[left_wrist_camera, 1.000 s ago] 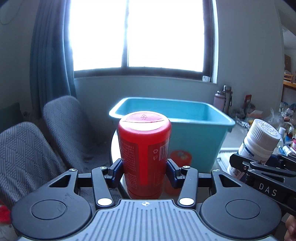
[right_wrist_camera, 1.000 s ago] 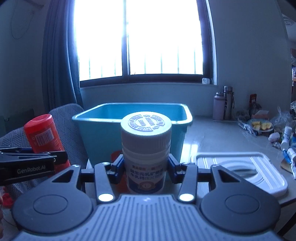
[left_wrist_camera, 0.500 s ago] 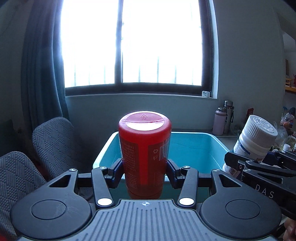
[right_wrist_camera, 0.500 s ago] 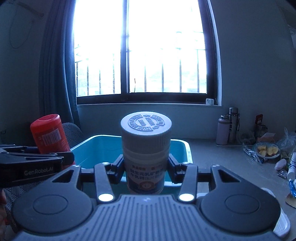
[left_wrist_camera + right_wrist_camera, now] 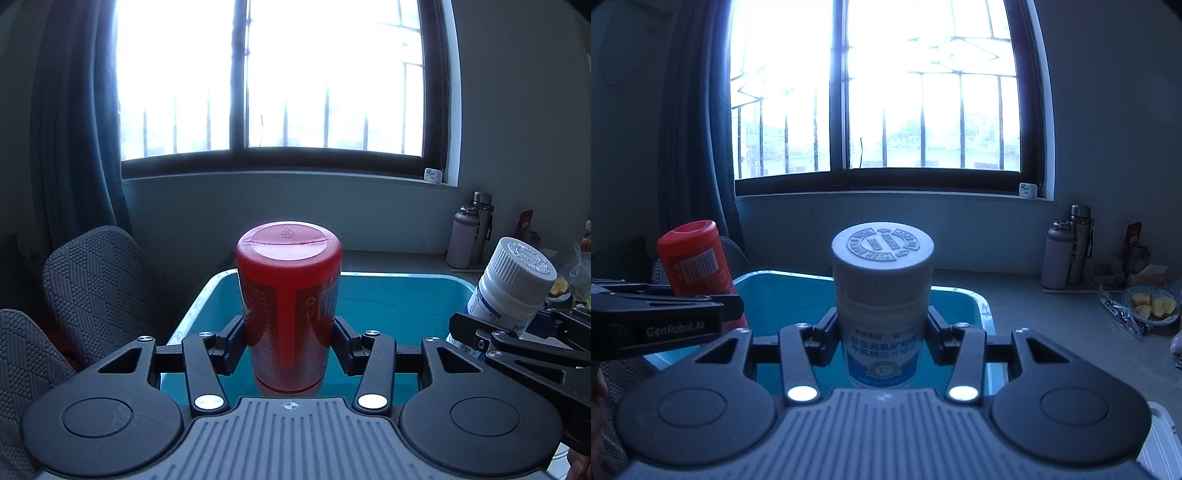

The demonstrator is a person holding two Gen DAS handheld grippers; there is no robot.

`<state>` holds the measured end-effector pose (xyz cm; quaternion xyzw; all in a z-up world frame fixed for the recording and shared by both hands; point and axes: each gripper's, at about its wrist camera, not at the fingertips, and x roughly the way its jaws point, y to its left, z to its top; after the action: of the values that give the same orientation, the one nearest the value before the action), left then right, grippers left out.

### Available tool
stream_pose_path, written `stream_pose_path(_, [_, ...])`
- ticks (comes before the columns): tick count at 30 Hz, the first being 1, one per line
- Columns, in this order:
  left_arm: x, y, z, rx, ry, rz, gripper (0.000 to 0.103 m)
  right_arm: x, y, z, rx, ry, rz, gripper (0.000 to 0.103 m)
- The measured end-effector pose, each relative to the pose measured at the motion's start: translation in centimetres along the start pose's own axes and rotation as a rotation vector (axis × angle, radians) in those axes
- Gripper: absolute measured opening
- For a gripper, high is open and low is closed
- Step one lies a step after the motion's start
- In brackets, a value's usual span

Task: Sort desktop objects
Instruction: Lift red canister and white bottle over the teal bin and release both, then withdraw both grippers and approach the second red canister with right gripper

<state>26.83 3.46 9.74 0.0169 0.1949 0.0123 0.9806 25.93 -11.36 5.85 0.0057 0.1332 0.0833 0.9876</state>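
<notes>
Two containers carried over the tub, neither dropped yet.

Left wrist view: left gripper (image 5: 288, 341) clamped on upright red plastic canister (image 5: 288, 295), centre frame, above open teal plastic tub (image 5: 399, 295). Right wrist view: right gripper (image 5: 882, 338) clamped on white ribbed-cap pill bottle (image 5: 882, 295), centre frame, over the same tub (image 5: 975, 306). Release into tub judged next; snack plate (image 5: 1150, 306) and flasks (image 5: 1067, 251) at right edge on grey bench (image 5: 1052, 325), unsorted.

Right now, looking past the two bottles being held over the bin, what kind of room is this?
Probably a lived-in home room, not a lab: upholstered grey chairs stand beside a barred window with a dark curtain, and the counter holds thermos flasks and a plate of cut fruit.
</notes>
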Motion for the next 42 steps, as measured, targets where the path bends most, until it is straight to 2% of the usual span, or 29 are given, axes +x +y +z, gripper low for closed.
stream_pose_path(8, [3.6, 0.8, -1.3, -0.024, 0.063, -0.003, 0.05, 3.1, 0.2, -1.0, 0.003, 0.069, -0.026, 0.048])
stream_pose_path(9, [4.0, 1.1, -1.4, -0.037, 0.083, -0.01, 0.051, 3.3, 0.3, -1.0, 0.007, 0.078, -0.029, 0.051])
stream_pose_path(10, [4.4, 1.5, -1.4, -0.051, 0.102, -0.017, 0.053, 3.4, 0.3, -1.0, 0.013, 0.083, -0.029, 0.059])
stream_pose_path(11, [4.5, 1.7, -1.6, -0.074, 0.121, -0.019, 0.057, 3.3, 0.4, -0.9, 0.018, 0.079, -0.029, 0.07])
stream_pose_path(13, [4.4, 2.6, -1.5, -0.12, 0.115, -0.011, 0.082, 2.9, 0.6, -0.7, 0.02, 0.06, -0.033, 0.08])
stream_pose_path(16, [3.0, 3.2, -1.2, -0.144, 0.053, 0.001, 0.091, 2.3, 0.9, -0.4, 0.01, 0.041, -0.043, 0.083])
stream_pose_path(26, [-1.9, 2.3, -2.3, -0.077, 0.014, -0.003, 0.092, -1.5, 2.6, -1.1, 0.0, 0.008, -0.052, 0.084])
stream_pose_path(35, [-7.9, 4.0, -5.9, -0.109, 0.022, 0.005, 0.092, -6.8, 4.0, -3.8, 0.017, 0.0, -0.06, 0.086])
stream_pose_path(42, [-12.5, 5.4, -9.1, -0.098, 0.035, 0.024, 0.093, -10.3, 5.0, -6.2, 0.016, 0.011, -0.067, 0.088])
